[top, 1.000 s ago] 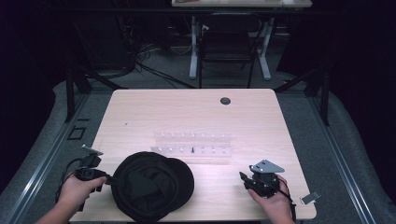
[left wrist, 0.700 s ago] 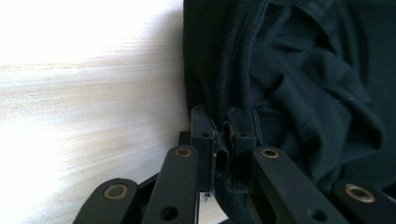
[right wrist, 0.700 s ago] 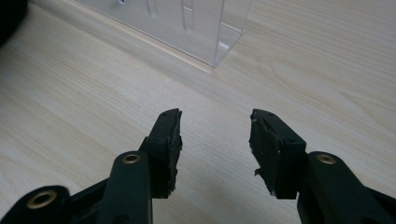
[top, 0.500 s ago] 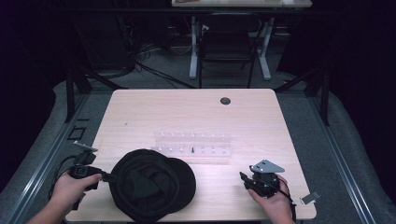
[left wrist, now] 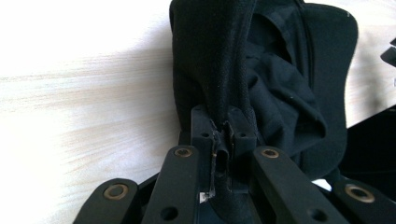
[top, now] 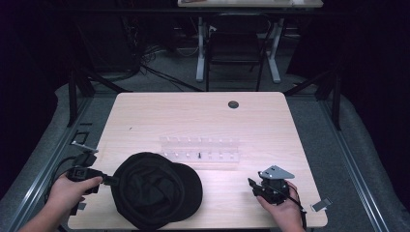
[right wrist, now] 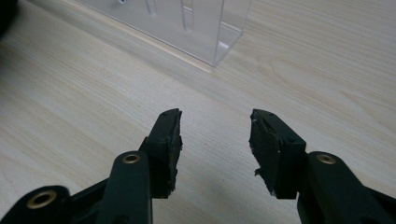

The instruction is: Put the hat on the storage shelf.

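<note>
Left gripper point(left wrist: 223, 140) pinches rim of black cap point(top: 157, 190), which lies on table point(top: 193, 116) near front-left edge. Right gripper point(right wrist: 215, 135) spread, holding nothing, resting near clear plastic rack point(top: 200, 150).

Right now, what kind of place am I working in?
Probably a lab or recording studio: a bare wooden table ringed by dark curtains, cables on the grey floor, and a hand-held left gripper clamped on a black cap.

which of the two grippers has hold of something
The left gripper: its jaws are pinched shut on the black cap's edge. The right gripper sits open over bare table.
</note>
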`<act>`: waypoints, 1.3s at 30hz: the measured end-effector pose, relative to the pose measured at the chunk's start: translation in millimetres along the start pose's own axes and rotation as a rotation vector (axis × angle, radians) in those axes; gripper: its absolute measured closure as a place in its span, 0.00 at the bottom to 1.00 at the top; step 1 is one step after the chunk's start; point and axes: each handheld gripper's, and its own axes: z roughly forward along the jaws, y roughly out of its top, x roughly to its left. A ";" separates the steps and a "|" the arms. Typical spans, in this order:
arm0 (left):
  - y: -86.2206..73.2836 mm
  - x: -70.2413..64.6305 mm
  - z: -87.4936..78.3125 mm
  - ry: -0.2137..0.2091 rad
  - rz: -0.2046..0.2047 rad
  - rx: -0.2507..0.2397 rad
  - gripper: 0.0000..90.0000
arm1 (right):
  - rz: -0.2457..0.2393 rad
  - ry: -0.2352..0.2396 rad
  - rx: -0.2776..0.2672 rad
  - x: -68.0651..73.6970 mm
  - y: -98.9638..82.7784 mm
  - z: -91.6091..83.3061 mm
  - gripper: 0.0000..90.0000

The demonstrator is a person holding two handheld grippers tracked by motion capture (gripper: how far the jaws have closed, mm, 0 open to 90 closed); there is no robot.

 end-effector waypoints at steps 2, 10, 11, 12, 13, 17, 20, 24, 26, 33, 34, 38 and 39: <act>1.2 -3.4 -2.3 -0.002 0.007 0.002 0.94 | 0.000 0.000 0.001 -0.1 0.0 0.1 0.59; 4.5 -17.6 -10.7 -0.025 0.019 0.003 0.94 | 0.004 0.003 -0.004 0.0 -0.2 0.2 0.59; 5.5 -20.1 -13.2 -0.036 0.019 0.008 0.94 | 0.004 0.003 -0.004 -0.1 -0.2 0.2 0.59; 5.9 -21.6 -13.9 -0.040 0.020 0.005 0.94 | 0.001 0.000 0.000 -0.5 -0.1 -0.1 0.59; 6.3 -22.9 -14.7 -0.043 0.023 0.008 0.94 | 0.001 -0.001 0.002 -0.6 -0.1 -0.2 0.59; 8.2 -28.8 -17.7 -0.055 0.023 0.008 0.94 | 0.004 0.000 0.000 -0.6 -0.4 0.1 0.59; 9.6 -30.5 -19.8 -0.065 0.024 0.008 0.94 | 0.005 0.002 0.000 -0.6 -0.6 0.3 0.59; 12.6 -34.6 -26.6 -0.081 0.020 0.007 0.94 | 0.008 -0.001 0.002 -0.7 -0.7 0.0 0.59; 13.9 -37.0 -31.1 -0.097 0.014 0.000 0.95 | 0.008 0.002 0.004 -0.8 -0.6 -0.4 0.59; 16.7 -45.0 -42.0 -0.109 0.025 -0.006 0.95 | 0.003 0.002 0.003 -0.7 -0.6 0.2 0.59; 17.2 -46.3 -43.4 -0.115 0.023 -0.006 0.95 | 0.007 0.001 -0.001 -0.4 -0.8 0.5 0.59; 18.1 -47.4 -44.8 -0.120 0.019 -0.001 0.95 | 0.005 0.001 0.007 -0.9 -0.6 -0.4 0.59; 18.4 -47.9 -45.1 -0.132 0.014 0.000 0.95 | 0.004 0.001 0.005 -1.0 -0.8 -0.1 0.59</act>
